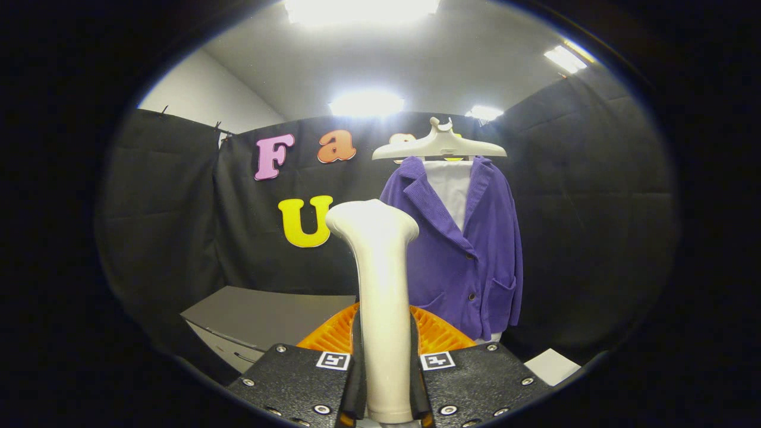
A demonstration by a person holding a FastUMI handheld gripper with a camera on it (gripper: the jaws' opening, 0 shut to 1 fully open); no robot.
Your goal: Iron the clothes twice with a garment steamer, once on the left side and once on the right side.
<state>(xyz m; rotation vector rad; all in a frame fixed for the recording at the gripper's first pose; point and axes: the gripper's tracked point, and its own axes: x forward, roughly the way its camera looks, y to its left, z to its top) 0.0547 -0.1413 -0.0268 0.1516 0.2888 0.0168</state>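
Between the fingers, clamped: garment steamer (383, 285), a smooth, glossy cream plastic handle, tube-shaped, upright, flaring at the top into a rounded, slightly tilted head. Gripper (385, 380) closed on its lower shaft, both fingers (297, 380) pressing the sides; finger housings flat, pebbled in texture, studded with round metal screws, each carrying a small square printed marker near the handle. Just behind the shaft, a ribbed orange plastic piece (437, 333), fan-shaped, its ridges running outward on both sides of the handle.

Beyond the steamer's head and slightly to its right, hanging against the dark cloth wall (594, 196): purple jacket (475, 255), soft corduroy-like weave with fine ribs on the lapels, open collar, dark round buttons down the front, a patch pocket low on one side. Inside the collar, a pale smooth lining or shirt (452, 190). Above, a broad cream plastic hanger (439, 145) with curved shoulders and a small knob on top.

Steamer head well apart from the jacket, not touching the fabric.

Lower down beside the fingers, a flat grey cabinet top (261, 315), matte, with a drawer front under it. On the other side, near the jacket's hem, a small pale flat surface (553, 365). Overhead, bright ceiling lights (365, 104) on a plain white ceiling.
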